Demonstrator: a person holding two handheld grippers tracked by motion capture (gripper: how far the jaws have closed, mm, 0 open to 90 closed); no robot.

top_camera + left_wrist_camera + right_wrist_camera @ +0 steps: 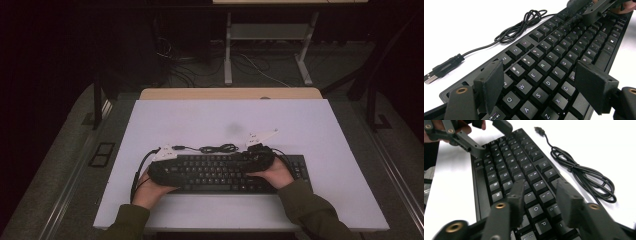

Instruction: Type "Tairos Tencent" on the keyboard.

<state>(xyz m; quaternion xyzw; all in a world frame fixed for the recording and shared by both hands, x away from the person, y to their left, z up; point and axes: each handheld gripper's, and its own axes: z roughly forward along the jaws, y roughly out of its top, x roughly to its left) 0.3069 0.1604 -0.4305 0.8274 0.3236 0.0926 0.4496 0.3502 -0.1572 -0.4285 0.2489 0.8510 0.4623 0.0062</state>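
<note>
Black keyboard (227, 172) flat on the white table (200, 120), left gripper (539, 82) spread wide above the QWERTY end with nothing pinched, right gripper (540, 197) partway open over the O/P keys, also empty, cable (217, 148) coiled just behind.

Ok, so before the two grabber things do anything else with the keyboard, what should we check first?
1. Keyboard lying flat on the white table: ok.
2. Left gripper jaws apart above the letter keys, nothing between them: ok.
3. Right gripper jaws apart over the keys, nothing held: ok.
4. Cable lying coiled beside the keyboard, away from both sets of jaws: ok.
5. USB plug loose on the table, not plugged into anything: ok.
6. Whether any jaw tip already presses a key: cannot tell.
</note>
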